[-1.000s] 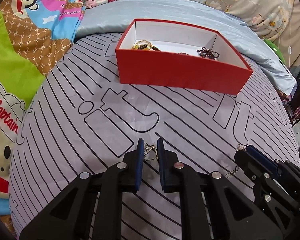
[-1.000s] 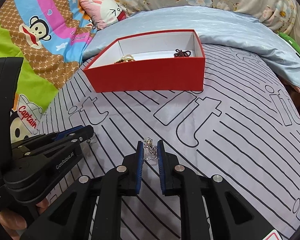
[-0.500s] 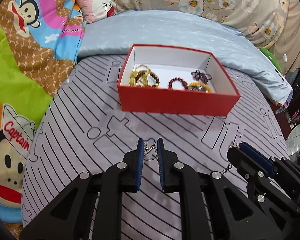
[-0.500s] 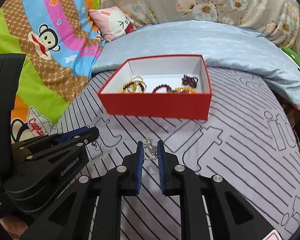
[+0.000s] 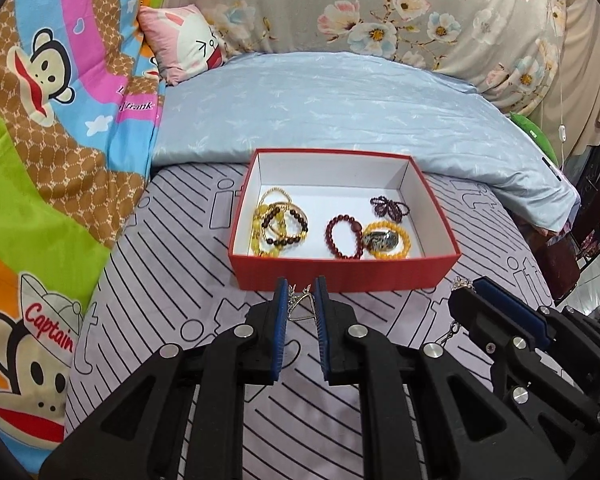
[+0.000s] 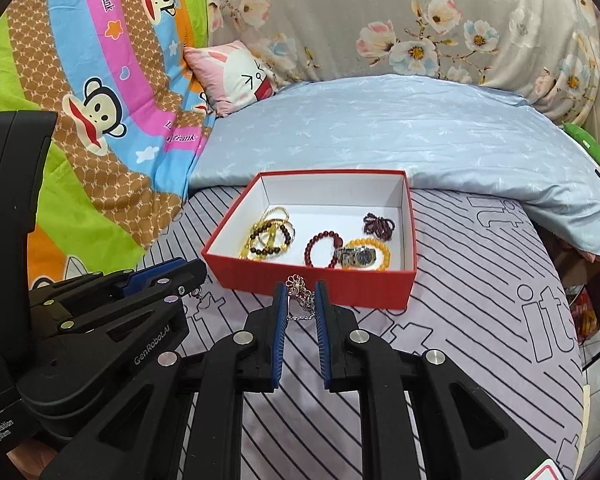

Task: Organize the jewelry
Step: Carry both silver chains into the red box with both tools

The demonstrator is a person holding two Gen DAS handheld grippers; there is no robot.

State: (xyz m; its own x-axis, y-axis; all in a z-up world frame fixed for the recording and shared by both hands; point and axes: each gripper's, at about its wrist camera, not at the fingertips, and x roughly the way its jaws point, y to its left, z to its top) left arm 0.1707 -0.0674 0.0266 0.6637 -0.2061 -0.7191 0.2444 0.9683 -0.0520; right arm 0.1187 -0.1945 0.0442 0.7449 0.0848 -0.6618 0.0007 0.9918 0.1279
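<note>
A silver chain necklace [image 5: 300, 305] hangs between my two grippers, above the bed. My left gripper [image 5: 301, 294] is shut on one end of it. My right gripper [image 6: 301, 294] is shut on the other end, which carries a flower pendant [image 6: 296, 282]. The right gripper also shows at the right of the left wrist view [image 5: 466, 286]. The left gripper also shows at the left of the right wrist view [image 6: 196, 270]. Just beyond both stands an open red box [image 5: 342, 274] with a white inside. It holds several bead bracelets [image 5: 278, 228] and a watch [image 6: 356, 257].
The box stands on a grey sheet with black line print [image 5: 172, 280]. A pale blue quilt [image 5: 340, 108] lies behind it. A cartoon monkey blanket [image 5: 40, 140] is at the left and a pink pillow [image 5: 184, 44] at the back. The bed edge is at the right.
Both grippers have lifted the necklace off the sheet and risen, moving toward the box. The box's inside and its bracelets have come into full view.
</note>
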